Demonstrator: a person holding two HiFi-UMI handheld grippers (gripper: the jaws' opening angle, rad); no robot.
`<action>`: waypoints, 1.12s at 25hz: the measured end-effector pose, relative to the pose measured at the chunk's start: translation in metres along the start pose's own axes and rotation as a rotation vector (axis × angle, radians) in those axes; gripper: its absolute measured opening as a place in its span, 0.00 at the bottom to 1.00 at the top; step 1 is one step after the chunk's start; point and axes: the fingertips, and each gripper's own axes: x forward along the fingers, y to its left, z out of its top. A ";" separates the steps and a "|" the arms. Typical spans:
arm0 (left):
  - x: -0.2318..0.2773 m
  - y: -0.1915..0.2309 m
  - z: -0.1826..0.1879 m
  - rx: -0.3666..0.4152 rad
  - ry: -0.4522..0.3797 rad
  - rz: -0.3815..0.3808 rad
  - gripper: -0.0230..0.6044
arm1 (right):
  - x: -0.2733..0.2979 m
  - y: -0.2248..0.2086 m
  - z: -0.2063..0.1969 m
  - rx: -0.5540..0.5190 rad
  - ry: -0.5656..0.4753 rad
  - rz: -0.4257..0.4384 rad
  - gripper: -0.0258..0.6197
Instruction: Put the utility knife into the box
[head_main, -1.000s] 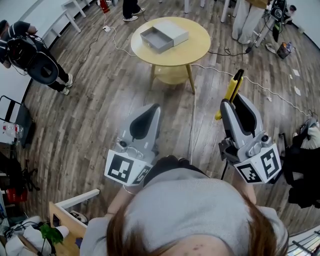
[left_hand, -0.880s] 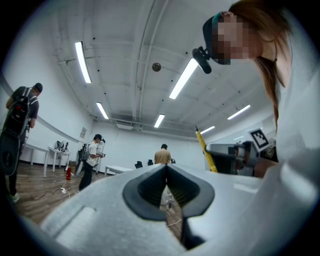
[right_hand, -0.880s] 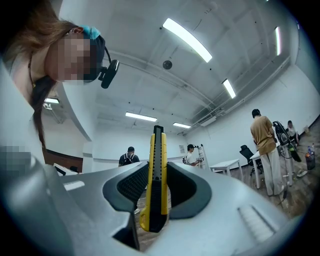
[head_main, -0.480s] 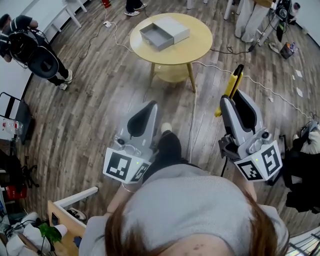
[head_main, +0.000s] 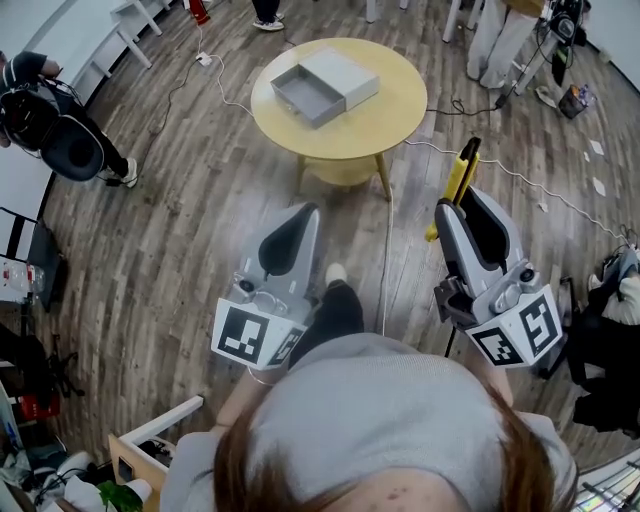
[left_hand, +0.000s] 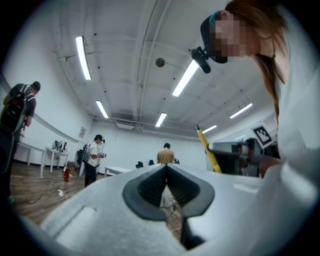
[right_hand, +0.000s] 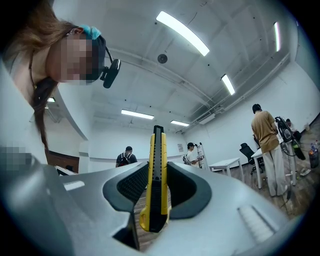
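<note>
A yellow utility knife (head_main: 458, 178) stands up from my right gripper (head_main: 462, 203), whose jaws are shut on its handle. In the right gripper view the utility knife (right_hand: 157, 170) sits upright between the black pads (right_hand: 134, 184), its tip pointing away from me. My left gripper (head_main: 303, 215) is level with it at the left, shut with nothing in it; its pads (left_hand: 152, 187) meet at the tip. The grey box (head_main: 325, 80), an open tray beside its sleeve, lies on a round yellow table (head_main: 390, 110) well ahead of both grippers.
White cables (head_main: 388, 240) run across the wooden floor between me and the table. A person with a black backpack (head_main: 60, 135) stands at the far left. A wooden crate (head_main: 150, 445) is at the lower left, dark bags (head_main: 605, 330) at the right. My foot (head_main: 335, 272) is on the floor between the grippers.
The table and box have come closer, lower in the head view, as both grippers moved forward together. A leg has stepped out between them. The grip on the knife is unchanged.
</note>
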 end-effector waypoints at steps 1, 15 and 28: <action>0.009 0.009 0.000 0.000 -0.001 -0.005 0.04 | 0.010 -0.006 -0.001 0.001 0.000 -0.002 0.23; 0.103 0.134 -0.007 -0.015 0.015 -0.071 0.04 | 0.157 -0.060 -0.020 0.017 -0.021 -0.012 0.23; 0.142 0.184 -0.033 -0.067 0.047 -0.064 0.04 | 0.210 -0.089 -0.052 0.069 0.046 -0.015 0.23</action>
